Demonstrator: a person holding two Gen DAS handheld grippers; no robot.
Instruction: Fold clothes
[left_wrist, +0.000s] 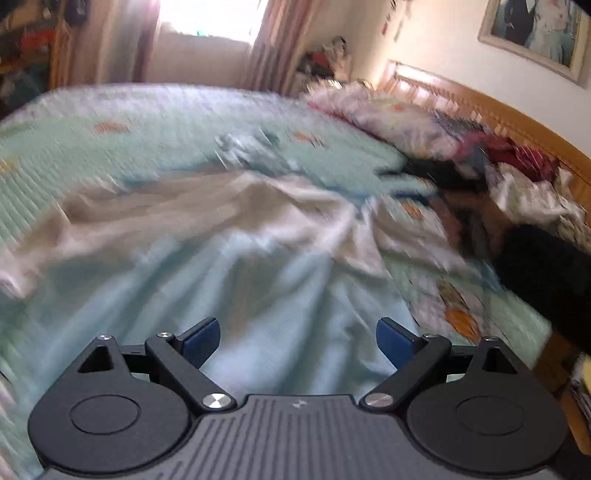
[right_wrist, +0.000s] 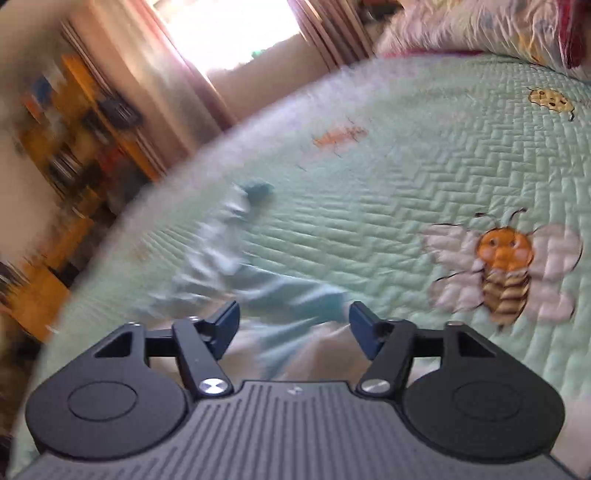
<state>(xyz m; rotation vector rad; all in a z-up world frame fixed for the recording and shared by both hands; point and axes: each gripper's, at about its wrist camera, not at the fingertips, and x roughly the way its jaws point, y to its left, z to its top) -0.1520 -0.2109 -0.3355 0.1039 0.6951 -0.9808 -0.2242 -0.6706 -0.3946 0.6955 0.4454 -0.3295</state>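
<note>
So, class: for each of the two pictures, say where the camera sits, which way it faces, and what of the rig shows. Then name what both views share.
Left wrist: sits on the left gripper, jaws open, facing across the pale blue garment toward the window and headboard.
Right wrist: sits on the right gripper, jaws open, low over the green quilt, facing the window and shelves.
Shared: garment, quilt, window.

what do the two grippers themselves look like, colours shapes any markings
Both match: the left gripper and right gripper have a ribbed dark grey body bearing a small pale logo, two round black discs at its sides, black linkage arms with silver screws, and blue-padded fingertips. No cables or sleeves show.
</note>
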